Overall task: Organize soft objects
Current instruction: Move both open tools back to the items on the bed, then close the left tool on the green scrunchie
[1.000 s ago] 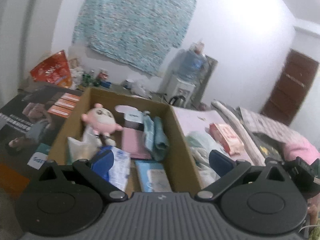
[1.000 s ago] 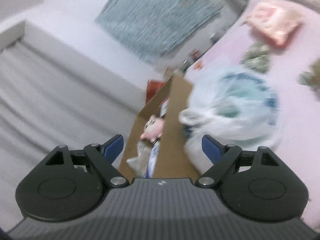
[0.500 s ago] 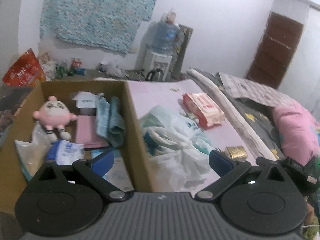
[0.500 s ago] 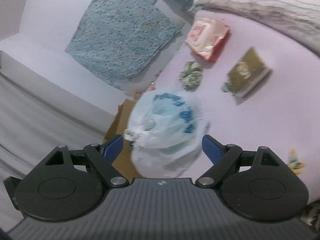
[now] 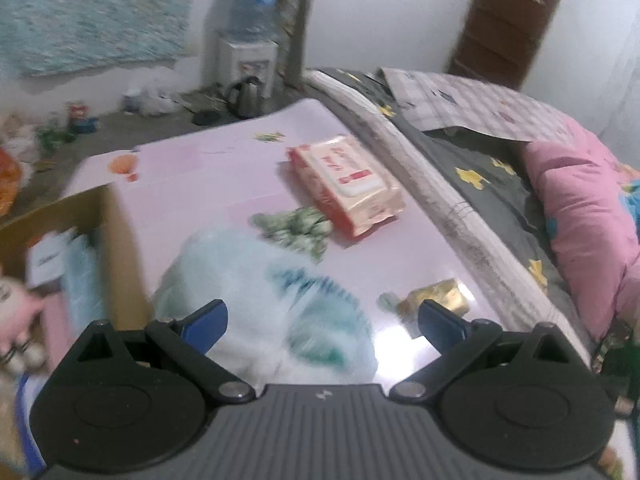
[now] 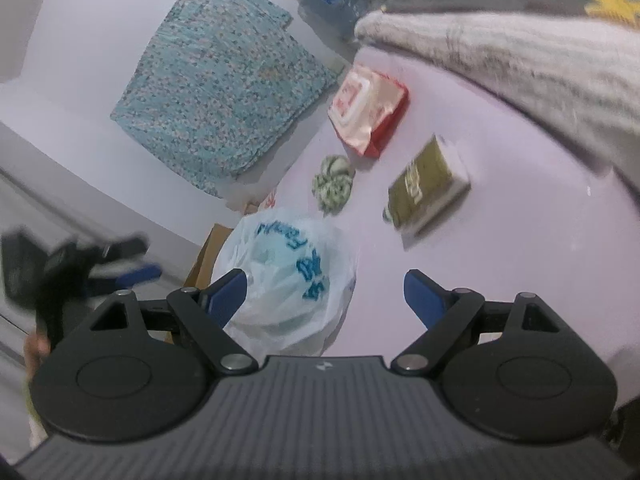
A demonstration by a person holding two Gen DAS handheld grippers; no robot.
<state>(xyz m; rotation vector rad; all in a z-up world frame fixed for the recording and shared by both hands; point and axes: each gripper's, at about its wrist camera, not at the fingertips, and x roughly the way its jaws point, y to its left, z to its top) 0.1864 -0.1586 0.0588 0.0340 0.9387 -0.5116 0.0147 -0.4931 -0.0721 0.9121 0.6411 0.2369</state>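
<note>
Bedroom, pale pink table (image 5: 224, 168) filling the middle of both views, with a bed and grey blanket (image 5: 480, 184) along the right of the left-wrist frame. Soft things are sitting on it: white plastic bag (image 6: 288, 276) with blue print low centre, green-white scrunchie (image 6: 334, 184) just above it, red-and-white wipes pack (image 6: 368, 110) further up, gold-green packet (image 6: 428, 184) to the right. Cardboard box (image 5: 120, 248) is standing at the left edge of the left-wrist frame, touching or just beside the bag, already holding a pink plush toy (image 5: 12, 300) and cloths.

Right tool (image 6: 324, 296) is hanging open and empty, jaws wide, with the bag partly between the fingers but the pads not pressing it. Left tool (image 5: 320, 320) is also showing wide-apart jaws with nothing gripped, the bag below and ahead of it.

Risks, as I judge them:
- both tools are aiming at the same bag, so they could collide
- bag film is thin and slippery, so a pinch may catch only a fold and let the contents sag or spill
- closing low could nudge the scrunchie or shove the bag into the box wall

Hard to read:
- left-wrist frame is heavily blurred; the bag print and box contents are smearing
- what is inside the bag is not showing clearly
- box is cut off at the frame edge in both views
- left tool in the right-wrist view is a dark blur at middle left; the hand on it is barely showing
</note>
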